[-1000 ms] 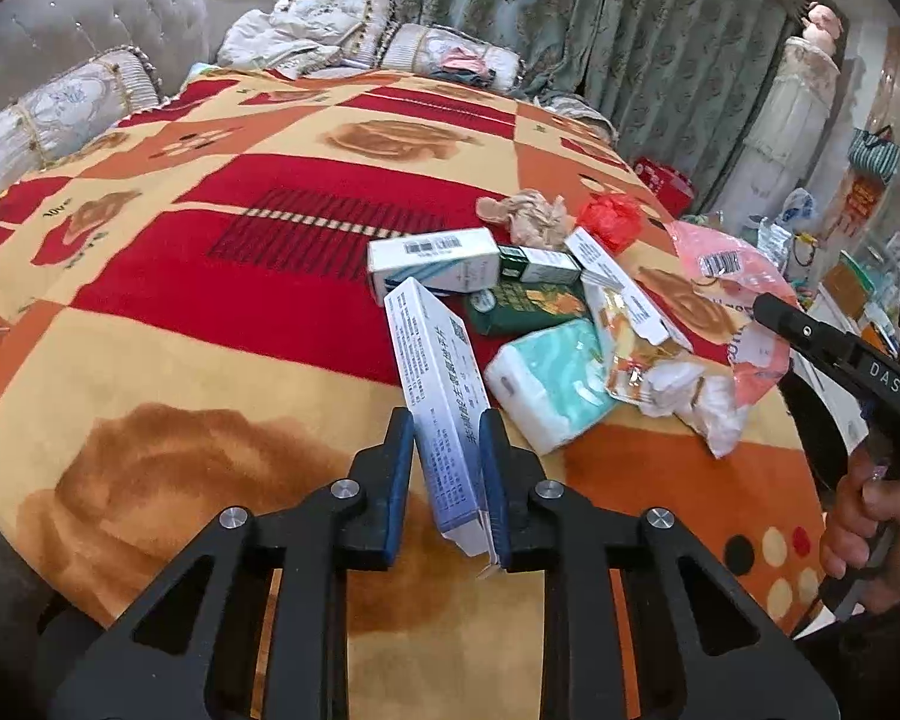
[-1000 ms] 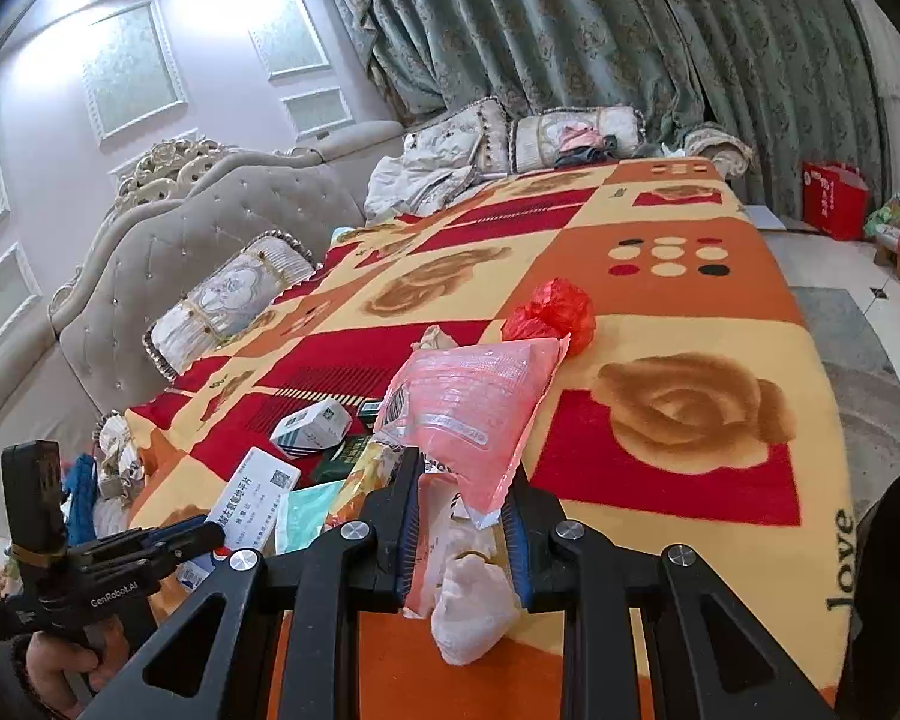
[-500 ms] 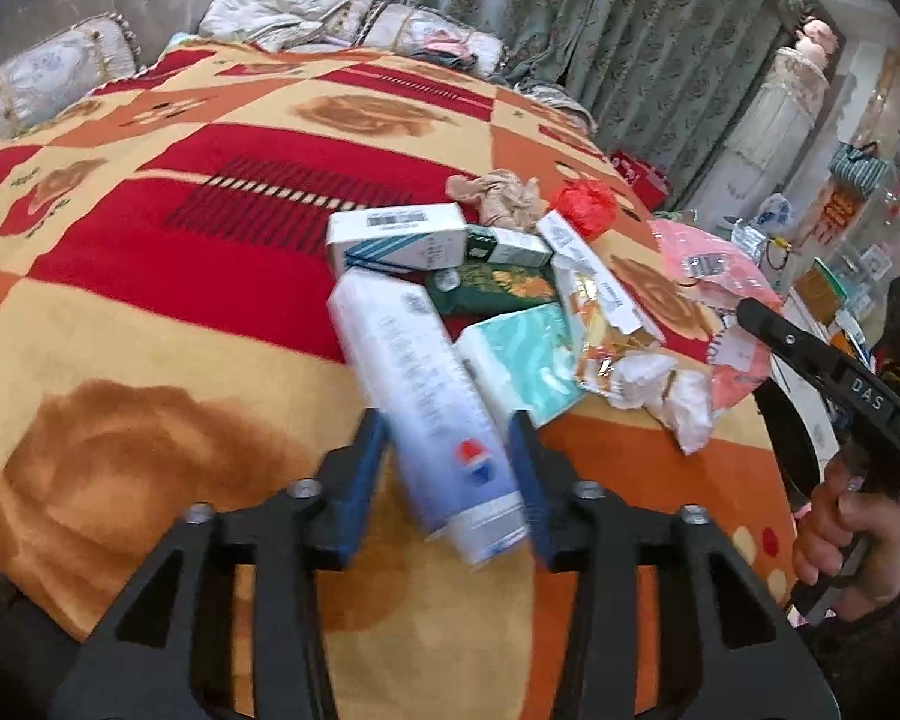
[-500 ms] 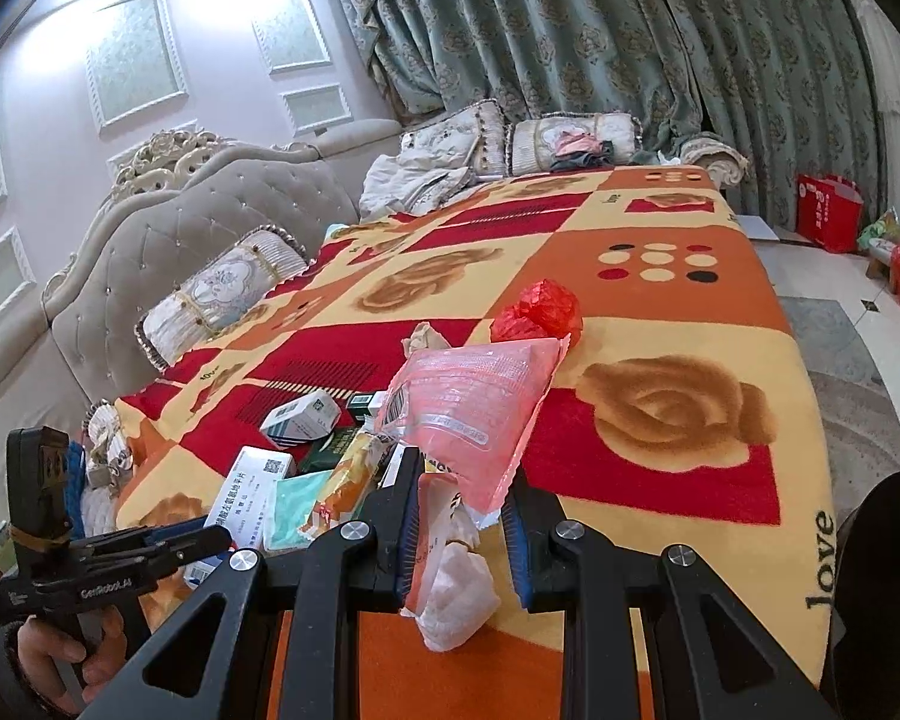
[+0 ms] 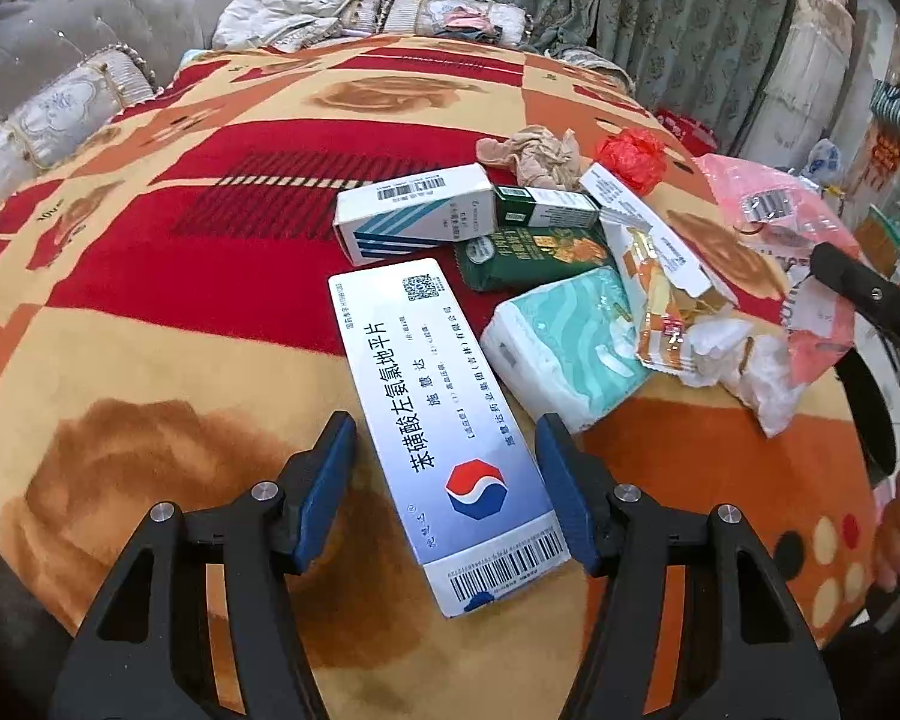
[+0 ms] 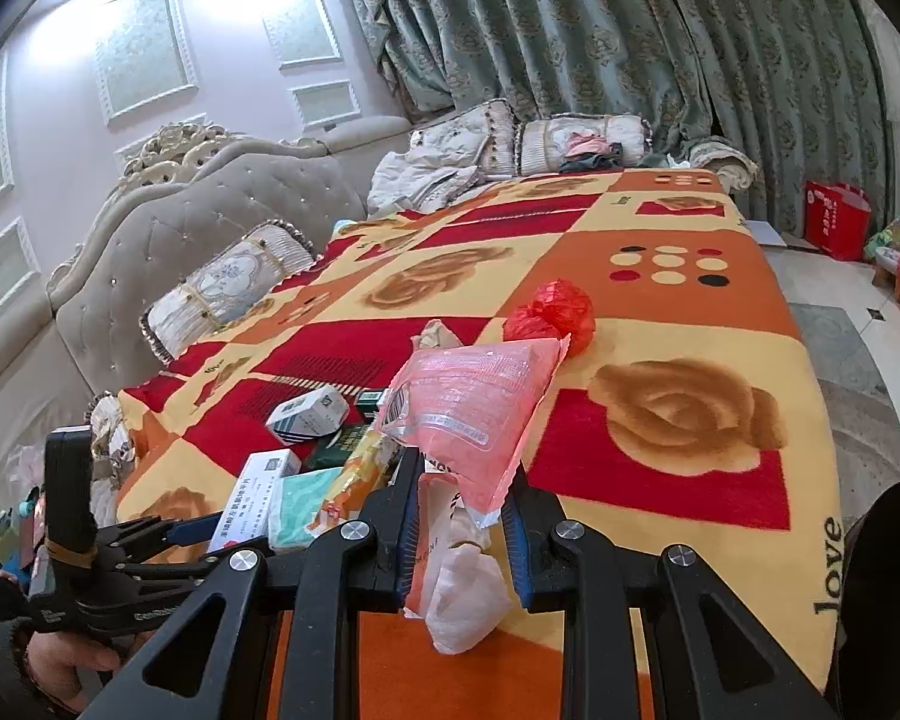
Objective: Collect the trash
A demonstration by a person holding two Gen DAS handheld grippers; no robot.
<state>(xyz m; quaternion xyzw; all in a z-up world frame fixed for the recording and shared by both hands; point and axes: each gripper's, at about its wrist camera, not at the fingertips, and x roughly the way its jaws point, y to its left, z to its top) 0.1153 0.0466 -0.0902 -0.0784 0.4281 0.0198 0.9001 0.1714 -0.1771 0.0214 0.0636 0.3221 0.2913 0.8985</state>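
On a bed covered by a thick red, orange and cream blanket with brown rose prints (image 5: 150, 312) lies a small heap of trash. In the left wrist view the left gripper (image 5: 444, 480) has its blue-padded jaws opening, and a long white and pale blue cardboard medicine box with a red and blue octagon logo (image 5: 444, 420) lies flat on the blanket between them, its barcode end nearest the camera; a gap shows between the box and the left pad, while the right pad stands close beside the box's edge. Just right of this box sits a white and mint-green soft tissue pack (image 5: 564, 348). Beyond it lie a dark green foil packet (image 5: 528, 255), a white box with blue diagonal stripes (image 5: 414, 213) and a small dark green and white carton (image 5: 546, 207). Farther off are a crumpled beige cloth-like wad (image 5: 534, 153) and a crumpled red plastic bag (image 5: 630, 153).

The right gripper (image 6: 462, 531) is clamped on a pink translucent plastic bag with a barcode label (image 6: 474, 408), whose mouth stands up above the jaws while white crumpled plastic (image 6: 468, 594) hangs below them. An orange and yellow snack wrapper (image 6: 354, 474) lies just left of this gripper. A grey tufted headboard (image 6: 210, 216) and green patterned curtains (image 6: 570, 30) stand at the far side.
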